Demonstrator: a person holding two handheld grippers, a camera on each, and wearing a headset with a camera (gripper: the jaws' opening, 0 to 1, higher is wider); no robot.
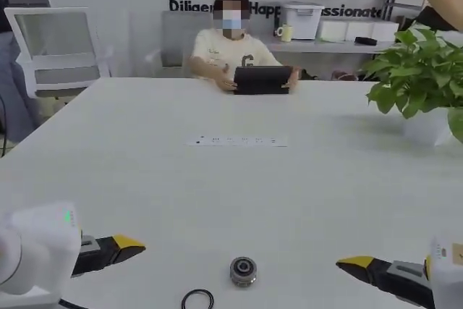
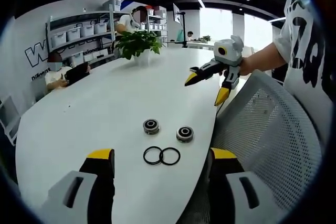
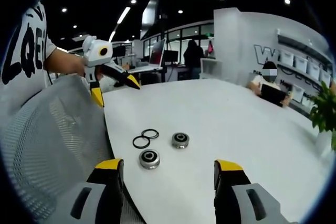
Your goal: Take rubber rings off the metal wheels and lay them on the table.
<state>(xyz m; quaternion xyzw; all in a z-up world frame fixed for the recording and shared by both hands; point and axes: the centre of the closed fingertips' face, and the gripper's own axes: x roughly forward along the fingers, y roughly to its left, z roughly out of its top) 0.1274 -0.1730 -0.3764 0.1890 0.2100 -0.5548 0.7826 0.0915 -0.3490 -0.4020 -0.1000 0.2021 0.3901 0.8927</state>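
Standing around: a white table (image 1: 145, 179) is seen with a power strip (image 1: 237, 140) at its middle, a potted plant (image 1: 419, 77) at the far right, and a seated person (image 1: 233, 52) with a tablet (image 1: 262, 79) at the far edge; a white chair (image 1: 58, 48) is set at the far left.
Mesh chair back: a grey mesh chair back (image 2: 262, 129) is seen at the near table edge, beside the jaws; the wheels and rings are seen in full over bare tabletop.
Wheels: a metal wheel (image 2: 151, 126) and a second metal wheel (image 2: 184, 134) are laid flat and apart near the table's near edge, each silver with a dark centre.
Rings: a rubber ring (image 2: 153, 155) and a second rubber ring (image 2: 170, 156), thin and black, are laid flat side by side, touching, just beside the wheels.
Left gripper (image 3: 116, 92): it is held off to the left of the wheels, yellow-tipped jaws spread wide, nothing between them.
Right gripper (image 2: 205, 92): it is held off to the right, jaws likewise spread and empty.
Head view: one wheel and one ring are caught at the bottom edge, and one jaw of each gripper.
Gripper views: two wheels and two rings are counted, and each gripper is seen whole from the other's camera.
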